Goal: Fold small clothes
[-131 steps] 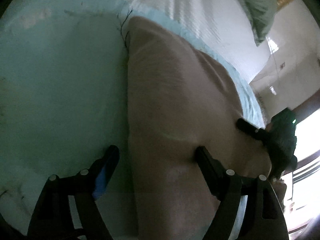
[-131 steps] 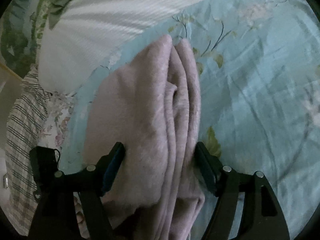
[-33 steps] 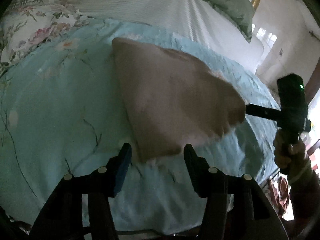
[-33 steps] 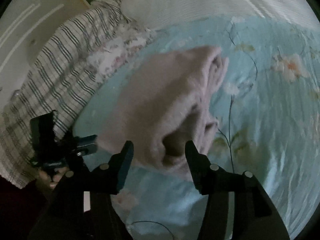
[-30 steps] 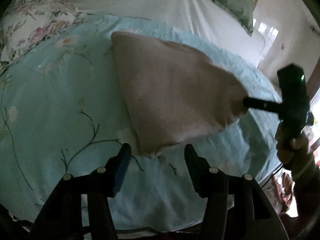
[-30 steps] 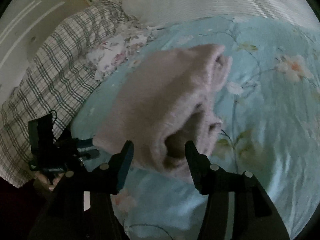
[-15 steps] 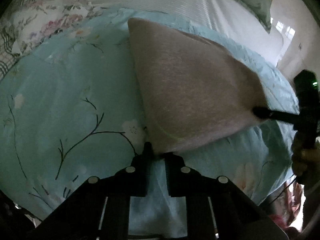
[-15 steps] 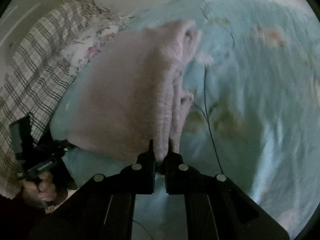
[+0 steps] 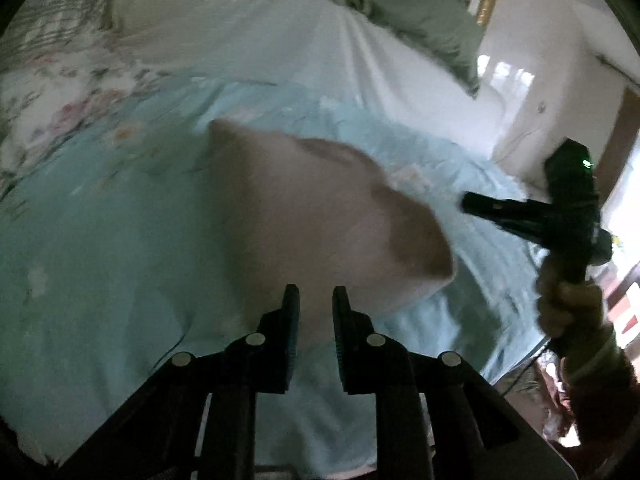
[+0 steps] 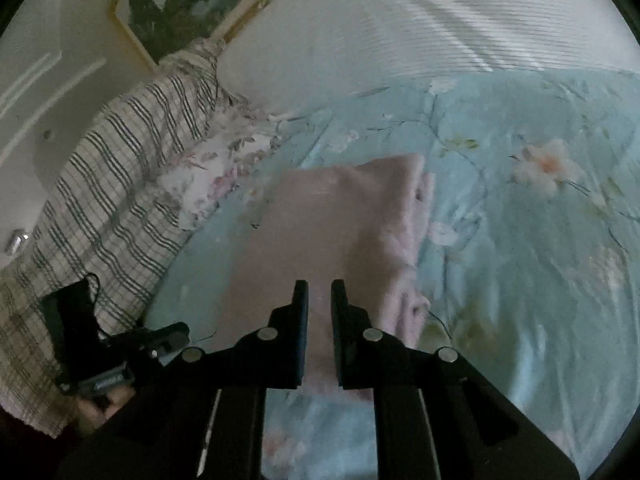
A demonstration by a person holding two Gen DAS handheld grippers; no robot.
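A folded pale pink fleece garment (image 9: 304, 208) lies on the light blue floral bedspread (image 9: 100, 240); it also shows in the right wrist view (image 10: 340, 224). My left gripper (image 9: 316, 300) hovers at the garment's near edge, jaws a narrow gap apart and holding nothing. My right gripper (image 10: 319, 294) stands over the garment's near end, jaws likewise slightly apart and empty. The right gripper also appears in the left wrist view (image 9: 472, 204), just right of the garment and clear of it. The left gripper shows in the right wrist view (image 10: 176, 334).
White striped bedding (image 10: 420, 28) and a green pillow (image 9: 420, 20) lie at the back. A plaid blanket (image 10: 100, 168) and floral pillow (image 9: 52, 92) lie to the left. The bed's edge (image 9: 500, 360) drops off at the right; a white wall (image 9: 560, 60) stands beyond.
Both grippers closed on the garment's corners half a second ago, then let go and backed off. The garment has dropped flat onto the bedspread.
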